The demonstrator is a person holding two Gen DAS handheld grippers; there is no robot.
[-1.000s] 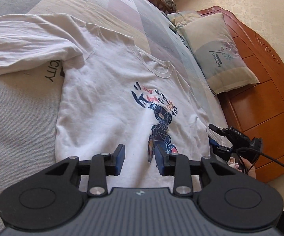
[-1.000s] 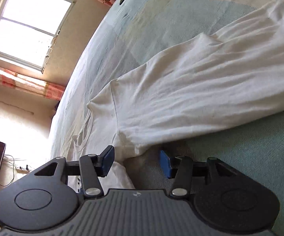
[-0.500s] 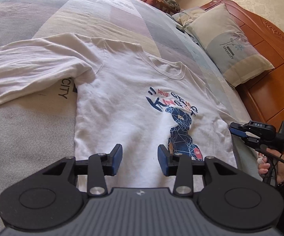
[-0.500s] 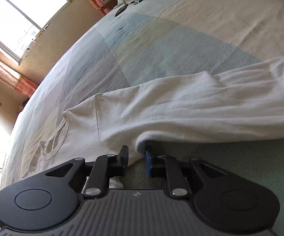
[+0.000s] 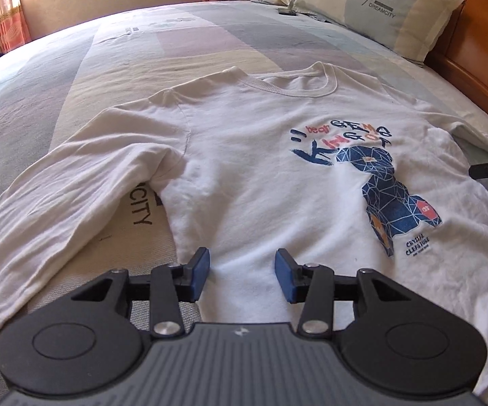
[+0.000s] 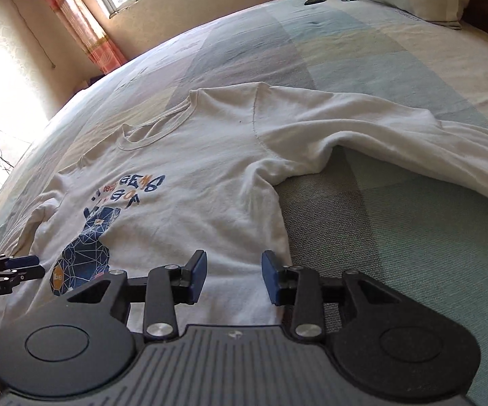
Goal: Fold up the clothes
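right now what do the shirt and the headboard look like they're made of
Shirt: soft matte white knit, probably cotton, judging by its ribbed collar and limp creases, with a flat printed graphic. Headboard: wood or wood veneer with a glossy orange-brown finish, showing panel lines and sheen.

Bedroom: bed (image 5: 183, 47), pillow (image 5: 389, 10), probably home.

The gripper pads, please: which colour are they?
Blue, on black arms. The left gripper shows its pads best in the left wrist view.

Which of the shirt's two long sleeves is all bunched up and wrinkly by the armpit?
The sleeve on the white printed long-sleeve shirt stretching right in the right wrist view. Its armpit is puckered into folds; the other sleeve lies smoother.
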